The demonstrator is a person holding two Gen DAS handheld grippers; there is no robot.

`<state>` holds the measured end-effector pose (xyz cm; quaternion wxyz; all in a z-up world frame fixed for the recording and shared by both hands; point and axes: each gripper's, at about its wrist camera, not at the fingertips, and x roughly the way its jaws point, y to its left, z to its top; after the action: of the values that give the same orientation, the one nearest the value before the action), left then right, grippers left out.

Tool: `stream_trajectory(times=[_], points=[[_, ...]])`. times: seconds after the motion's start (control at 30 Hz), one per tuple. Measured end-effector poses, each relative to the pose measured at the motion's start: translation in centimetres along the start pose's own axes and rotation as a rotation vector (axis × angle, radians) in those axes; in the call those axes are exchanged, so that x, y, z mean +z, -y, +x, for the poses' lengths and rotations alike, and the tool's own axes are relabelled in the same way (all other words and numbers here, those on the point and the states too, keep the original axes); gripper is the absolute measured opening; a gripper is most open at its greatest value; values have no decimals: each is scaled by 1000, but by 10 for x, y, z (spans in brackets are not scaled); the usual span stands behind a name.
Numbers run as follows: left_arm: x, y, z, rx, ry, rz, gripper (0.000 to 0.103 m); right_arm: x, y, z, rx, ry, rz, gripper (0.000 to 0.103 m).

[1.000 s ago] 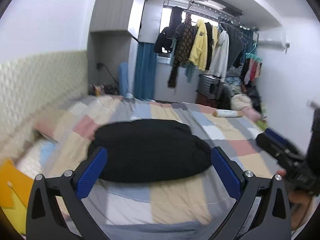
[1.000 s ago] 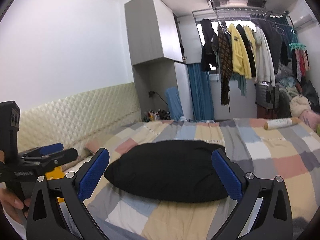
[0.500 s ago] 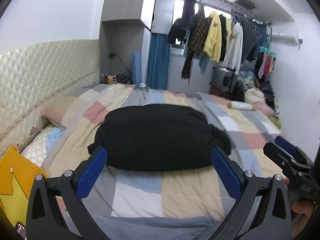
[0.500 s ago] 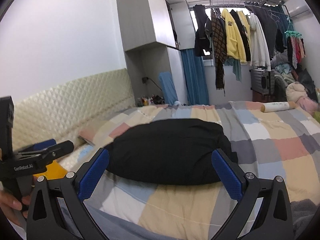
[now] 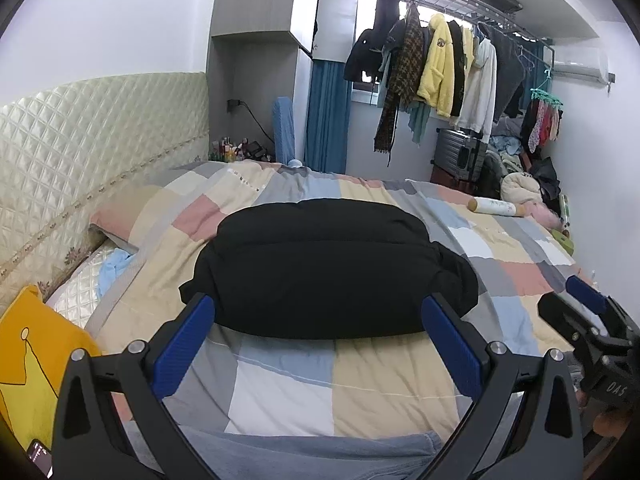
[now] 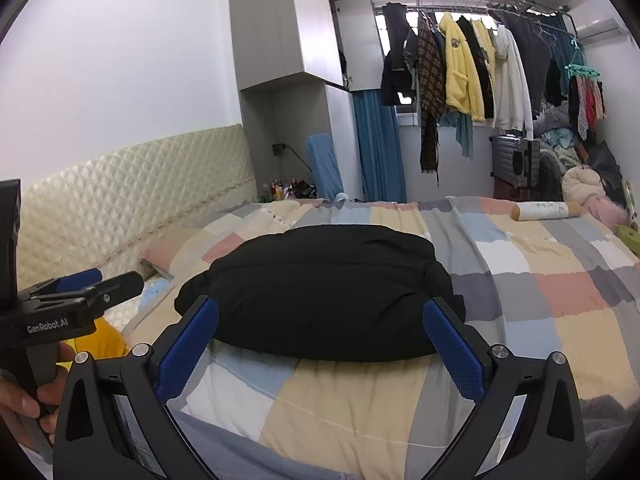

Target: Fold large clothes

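Garment: I see a black coat [image 5: 328, 268] lying bundled in the middle of the quilt [image 5: 360, 384], touching neither tool.
Left gripper [image 5: 318, 344]: I hold it level above the quilt's near edge, aimed at the coat; jaws spread wide, nothing between them.
Right gripper [image 6: 322, 344]: same pose just beside it, jaws also spread and empty.
Hand [image 6: 24, 400]: wrapped round the left handle.
Writing: "GenRobot.AI" on the left tool's side.
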<state>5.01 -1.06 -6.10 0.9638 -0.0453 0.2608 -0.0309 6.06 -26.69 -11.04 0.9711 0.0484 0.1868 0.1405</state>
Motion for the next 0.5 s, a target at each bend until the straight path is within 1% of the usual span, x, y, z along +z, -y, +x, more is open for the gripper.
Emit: stream_trajectory(times=[0.07,0.23,0.5], points=[[-1,0,3,11,-11,1,103,0,2,0,-7,0,5,103],[-2,-2,4,9,-16,-13,103,-1,3,1,-9,-6,3,103],[-3,-4,4,15,-26,-7,103,-4,6,2,-22,-12,11,103]])
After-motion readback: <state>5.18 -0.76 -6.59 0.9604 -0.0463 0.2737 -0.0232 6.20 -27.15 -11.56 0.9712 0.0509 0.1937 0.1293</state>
